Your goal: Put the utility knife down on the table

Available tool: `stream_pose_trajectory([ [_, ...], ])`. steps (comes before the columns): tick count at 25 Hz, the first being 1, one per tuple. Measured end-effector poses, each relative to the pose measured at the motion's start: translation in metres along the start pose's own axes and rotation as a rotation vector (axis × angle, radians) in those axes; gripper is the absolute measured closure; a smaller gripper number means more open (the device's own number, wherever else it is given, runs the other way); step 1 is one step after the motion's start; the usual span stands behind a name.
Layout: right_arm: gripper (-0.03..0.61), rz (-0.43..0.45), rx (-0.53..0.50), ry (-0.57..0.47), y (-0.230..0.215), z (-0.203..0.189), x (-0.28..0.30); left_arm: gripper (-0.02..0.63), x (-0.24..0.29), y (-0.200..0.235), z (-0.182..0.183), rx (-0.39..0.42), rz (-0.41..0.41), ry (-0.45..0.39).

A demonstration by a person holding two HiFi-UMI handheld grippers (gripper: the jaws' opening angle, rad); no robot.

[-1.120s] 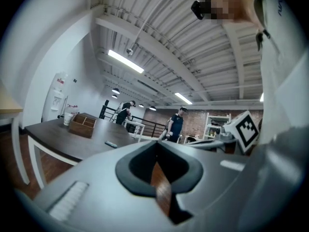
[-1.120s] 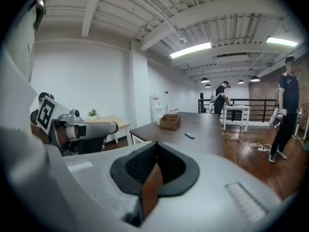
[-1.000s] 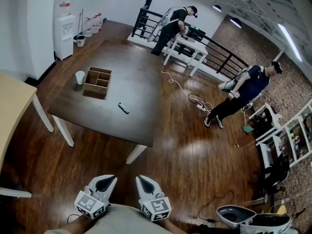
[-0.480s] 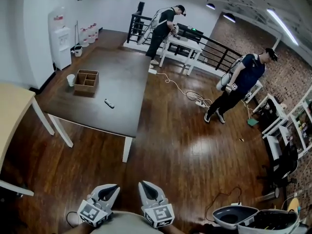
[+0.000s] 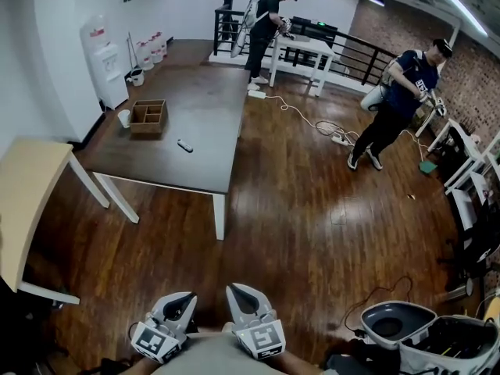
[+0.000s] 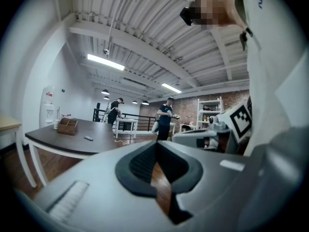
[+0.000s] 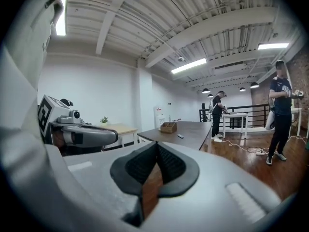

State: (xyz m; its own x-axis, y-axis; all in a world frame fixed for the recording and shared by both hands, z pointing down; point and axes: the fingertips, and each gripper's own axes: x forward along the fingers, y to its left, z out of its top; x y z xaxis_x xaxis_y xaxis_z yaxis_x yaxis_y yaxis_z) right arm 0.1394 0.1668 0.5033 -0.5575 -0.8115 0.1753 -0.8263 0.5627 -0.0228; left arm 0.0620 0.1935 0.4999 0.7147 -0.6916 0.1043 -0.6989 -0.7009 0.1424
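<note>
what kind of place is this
Probably an open loft-style lab or workshop: a brick wall, a water dispenser near the dark table, and a person working at a white table.

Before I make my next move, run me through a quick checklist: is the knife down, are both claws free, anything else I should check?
1. Utility knife down on the dark table: ok, it lies on the tabletop.
2. Knife clear of other things: ok, it lies apart from the wooden box and the cup.
3. Knife away from the table's edge: ok, bare tabletop shows on every side of it.
4. Left claw free: ok, jaws together, nothing between them.
5. Right claw free: ok, jaws together, nothing between them.
6. Blade retracted: cannot tell, the knife is too small in every view.
</note>
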Motion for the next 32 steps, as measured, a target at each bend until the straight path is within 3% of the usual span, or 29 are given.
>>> stream_pose_trajectory([
  [6, 0.578, 0.022, -0.03, 0.003, 0.018, 0.001, 0.006, 0.612, -0.017, 0.03, -0.008, 0.022, 0.076, -0.021],
  [11, 0.58, 0.074, -0.046, 0.057, 0.031, -0.004, 0.009, 0.612, -0.01, 0.031, -0.012, -0.006, 0.05, -0.037],
  [19, 0.58, 0.054, -0.021, 0.093, 0.029, -0.012, 0.006, 0.612, -0.011, 0.03, -0.023, -0.069, 0.051, -0.018],
  [32, 0.58, 0.082, -0.026, 0.096, 0.04, -0.014, 0.008, 0.612, -0.025, 0.031, -0.022, -0.071, 0.081, -0.032],
])
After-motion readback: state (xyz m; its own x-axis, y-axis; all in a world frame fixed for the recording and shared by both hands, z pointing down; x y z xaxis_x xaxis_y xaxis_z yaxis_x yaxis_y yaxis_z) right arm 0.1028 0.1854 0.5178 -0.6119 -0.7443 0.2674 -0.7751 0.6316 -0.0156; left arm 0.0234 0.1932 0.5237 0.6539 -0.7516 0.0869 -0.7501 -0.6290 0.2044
